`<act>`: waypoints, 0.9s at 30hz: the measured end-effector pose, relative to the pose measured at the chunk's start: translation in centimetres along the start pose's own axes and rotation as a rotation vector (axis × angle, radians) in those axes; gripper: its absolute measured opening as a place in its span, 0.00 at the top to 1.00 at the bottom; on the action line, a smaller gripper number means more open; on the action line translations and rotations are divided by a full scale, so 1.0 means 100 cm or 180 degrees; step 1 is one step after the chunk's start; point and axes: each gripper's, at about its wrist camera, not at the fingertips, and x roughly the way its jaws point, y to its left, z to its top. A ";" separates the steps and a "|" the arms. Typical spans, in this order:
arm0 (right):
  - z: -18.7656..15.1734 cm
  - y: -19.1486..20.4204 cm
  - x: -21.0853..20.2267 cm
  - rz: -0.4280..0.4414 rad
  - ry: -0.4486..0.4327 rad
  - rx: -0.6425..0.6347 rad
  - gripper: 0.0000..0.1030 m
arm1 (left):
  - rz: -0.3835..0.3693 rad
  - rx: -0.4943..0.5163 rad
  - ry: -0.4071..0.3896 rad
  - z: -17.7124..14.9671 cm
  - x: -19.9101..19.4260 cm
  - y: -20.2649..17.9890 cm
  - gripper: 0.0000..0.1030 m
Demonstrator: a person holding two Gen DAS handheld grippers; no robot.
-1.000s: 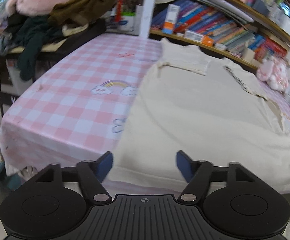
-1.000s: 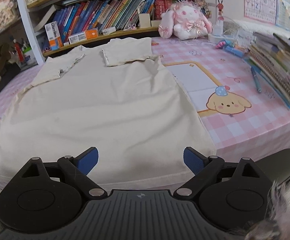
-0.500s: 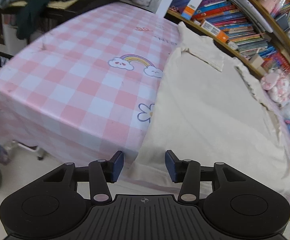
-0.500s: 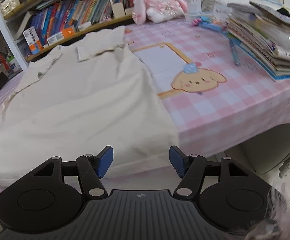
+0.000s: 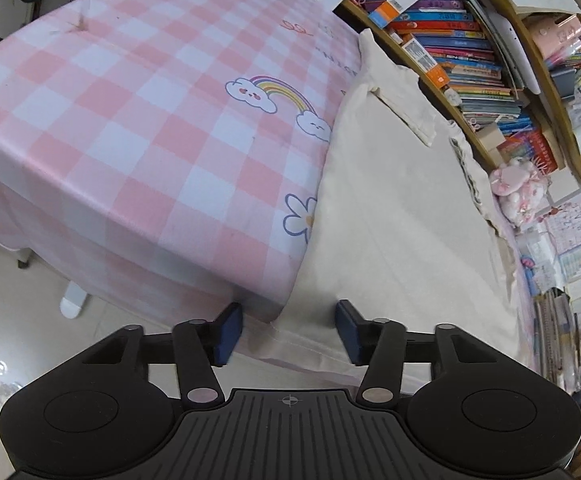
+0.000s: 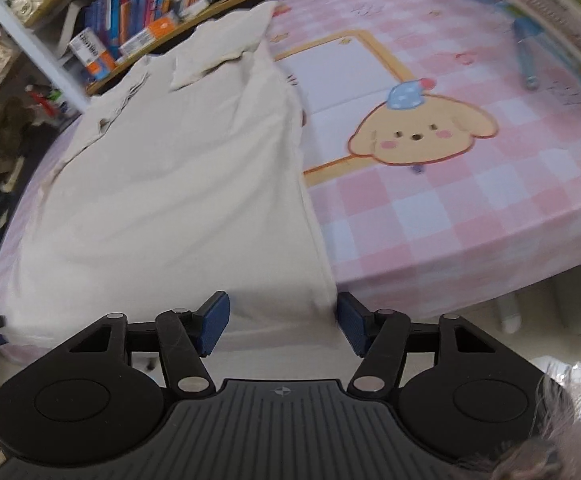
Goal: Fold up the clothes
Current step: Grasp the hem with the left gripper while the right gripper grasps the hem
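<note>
A cream short-sleeved garment (image 5: 402, 216) lies flat on the pink checked tablecloth (image 5: 138, 120), its hem hanging over the near table edge. My left gripper (image 5: 288, 332) is open, its jaws on either side of the hem's left corner at the table edge. In the right wrist view the same garment (image 6: 178, 184) fills the left half. My right gripper (image 6: 282, 326) is open, its jaws on either side of the hem's right corner. Neither gripper holds cloth.
Bookshelves (image 5: 470, 60) run along the far side of the table. A pink plush bunny (image 5: 518, 188) sits past the garment. A puppy print (image 6: 418, 132) and blue pens (image 6: 526, 56) lie right of the garment. The floor (image 5: 22, 320) lies below the near edge.
Both grippers have moved down and outward to the hem's two corners at the table edge. Their jaws narrowed half a second ago and are now a little wider.
</note>
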 end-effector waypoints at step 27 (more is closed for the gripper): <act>0.002 0.004 -0.009 0.0136 0.0191 -0.0409 0.93 | 0.0107 0.0335 0.0143 -0.007 -0.008 -0.017 0.97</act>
